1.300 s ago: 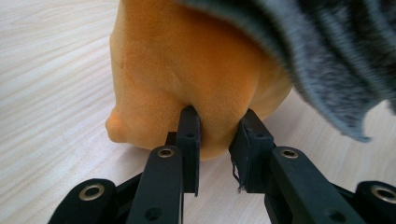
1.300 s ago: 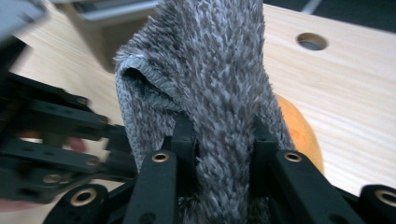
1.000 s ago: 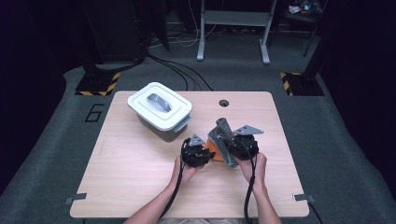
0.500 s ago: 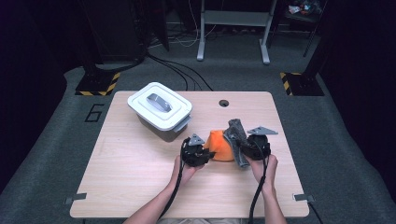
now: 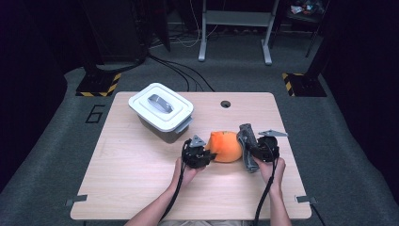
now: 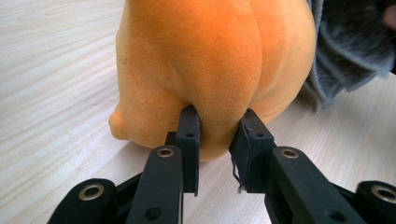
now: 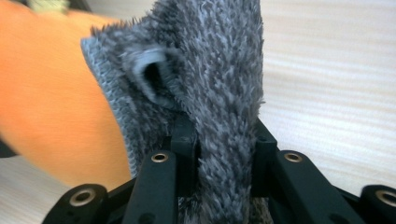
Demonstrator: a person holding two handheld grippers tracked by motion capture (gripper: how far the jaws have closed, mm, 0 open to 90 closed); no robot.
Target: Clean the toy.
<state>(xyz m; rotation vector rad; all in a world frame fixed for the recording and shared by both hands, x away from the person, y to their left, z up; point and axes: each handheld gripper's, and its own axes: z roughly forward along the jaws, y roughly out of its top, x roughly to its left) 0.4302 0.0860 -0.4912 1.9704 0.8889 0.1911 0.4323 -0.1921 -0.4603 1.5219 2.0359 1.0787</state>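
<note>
High view: at the table's near edge, the left gripper (image 5: 203,154) pinches the orange plush toy (image 5: 226,146) just past centre; at the toy's three o'clock the right gripper (image 5: 256,149) clamps a grey fuzzy cloth (image 5: 246,144); the white lidded box (image 5: 161,111) sits at eleven o'clock.

My orange plush toy (image 5: 227,146) sits on the table (image 5: 122,174), soft and rounded, its near bulge pinched into a fold. My grey fuzzy cloth (image 5: 246,141) stands bunched and upright against the toy's right side, touching it.
</note>
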